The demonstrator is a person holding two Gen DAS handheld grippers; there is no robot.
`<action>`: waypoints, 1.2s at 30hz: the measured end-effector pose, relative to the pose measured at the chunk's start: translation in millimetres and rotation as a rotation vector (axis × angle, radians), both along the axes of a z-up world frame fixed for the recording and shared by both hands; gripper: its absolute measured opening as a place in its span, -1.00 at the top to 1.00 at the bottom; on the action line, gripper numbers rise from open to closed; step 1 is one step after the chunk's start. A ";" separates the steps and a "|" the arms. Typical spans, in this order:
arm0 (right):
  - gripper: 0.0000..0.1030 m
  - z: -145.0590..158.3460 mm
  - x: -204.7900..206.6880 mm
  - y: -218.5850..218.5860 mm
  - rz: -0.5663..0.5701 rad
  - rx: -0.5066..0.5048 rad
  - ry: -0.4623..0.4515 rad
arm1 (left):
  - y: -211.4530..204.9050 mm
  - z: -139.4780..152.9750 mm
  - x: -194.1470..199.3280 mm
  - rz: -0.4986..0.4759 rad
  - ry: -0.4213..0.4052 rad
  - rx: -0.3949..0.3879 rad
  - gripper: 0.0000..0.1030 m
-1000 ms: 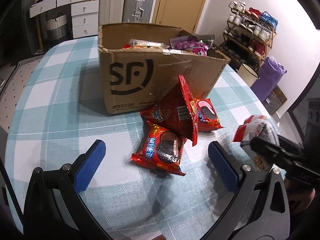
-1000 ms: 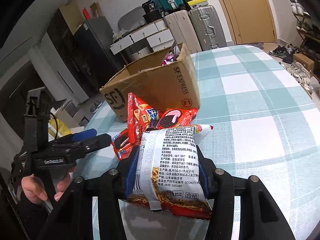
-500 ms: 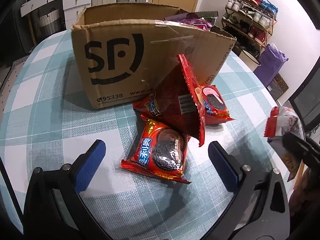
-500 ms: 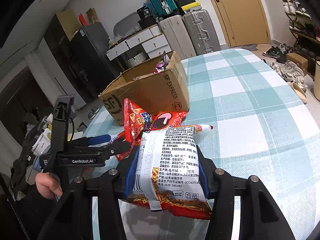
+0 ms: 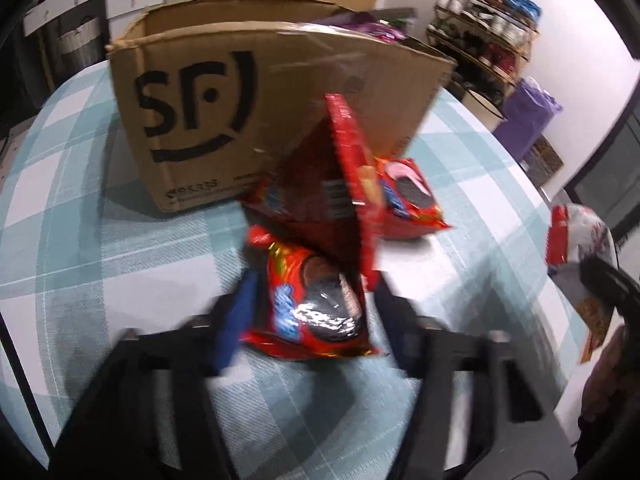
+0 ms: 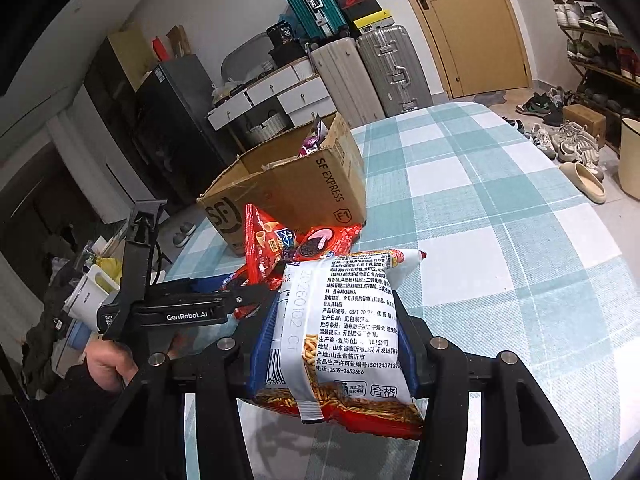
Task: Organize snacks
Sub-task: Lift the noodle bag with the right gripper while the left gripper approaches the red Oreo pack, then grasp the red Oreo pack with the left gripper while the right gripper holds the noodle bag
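Observation:
My left gripper [image 5: 316, 320] has its blue pads closed around a red cookie pack [image 5: 316, 312] lying on the checked tablecloth; the frame is blurred. A tall red chip bag [image 5: 332, 188] leans above it, with another red cookie pack [image 5: 408, 200] behind. The SF cardboard box [image 5: 240, 112] stands beyond, holding several snacks. My right gripper [image 6: 332, 340] is shut on a white and red noodle snack bag [image 6: 344, 320] held above the table. The left gripper [image 6: 240, 300] also shows in the right wrist view, beside the red packs [image 6: 276, 244] and the box [image 6: 296, 188].
The round table [image 6: 500, 220] has a teal checked cloth. Suitcases [image 6: 372, 72] and white drawers [image 6: 280, 92] stand behind it. A shoe rack [image 5: 488, 40] and a purple bag [image 5: 528, 112] are at the right, with shoes on the floor [image 6: 560, 140].
My left gripper has moved forward and its jaws have closed from wide open onto the nearest red cookie pack. My right gripper still holds the noodle bag, barely moved.

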State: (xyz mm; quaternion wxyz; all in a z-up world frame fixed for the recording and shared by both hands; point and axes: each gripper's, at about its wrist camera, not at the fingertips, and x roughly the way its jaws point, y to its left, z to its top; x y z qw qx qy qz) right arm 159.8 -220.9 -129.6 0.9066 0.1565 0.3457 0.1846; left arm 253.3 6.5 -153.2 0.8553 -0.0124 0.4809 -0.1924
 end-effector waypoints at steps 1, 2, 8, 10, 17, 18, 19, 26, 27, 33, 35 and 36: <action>0.01 0.9 -1.4 -0.3 0.000 0.002 -0.001 | -1.5 0.6 -3.1 -0.003 -0.003 0.003 0.18; 0.01 1.2 -1.7 -0.3 0.000 0.003 -0.002 | -2.2 1.2 -6.7 -0.008 -0.008 0.008 0.18; 0.01 11.2 -11.6 5.1 0.014 0.002 -0.028 | 1.9 7.1 -23.7 0.013 -0.033 0.010 0.18; 0.01 14.2 -16.1 8.5 0.021 0.001 -0.036 | 3.3 10.5 -28.5 0.027 -0.045 0.014 0.18; 0.01 18.9 -24.9 19.8 0.045 0.002 -0.050 | 12.0 31.9 -56.5 0.052 -0.106 0.044 0.18; 0.01 19.6 -26.6 22.2 0.050 0.002 -0.053 | 12.5 32.4 -60.4 0.053 -0.113 0.043 0.18; 0.01 20.3 -28.2 23.8 0.054 0.002 -0.055 | 11.8 35.5 -65.8 0.056 -0.119 0.038 0.18; 0.01 27.0 -36.6 35.1 0.074 -0.005 -0.070 | 18.6 52.3 -89.8 0.065 -0.144 0.028 0.18; 0.01 27.8 -36.6 36.2 0.076 -0.006 -0.071 | 19.5 55.1 -93.2 0.066 -0.148 0.027 0.18; 0.01 33.7 -36.5 44.4 0.085 -0.010 -0.079 | 26.3 73.7 -104.2 0.075 -0.184 0.012 0.18; 0.01 36.4 -36.5 48.2 0.092 -0.013 -0.083 | 28.6 78.3 -106.3 0.077 -0.192 0.008 0.18; 0.01 37.9 -36.5 50.4 0.096 -0.014 -0.086 | 29.8 81.9 -107.8 0.078 -0.199 0.004 0.18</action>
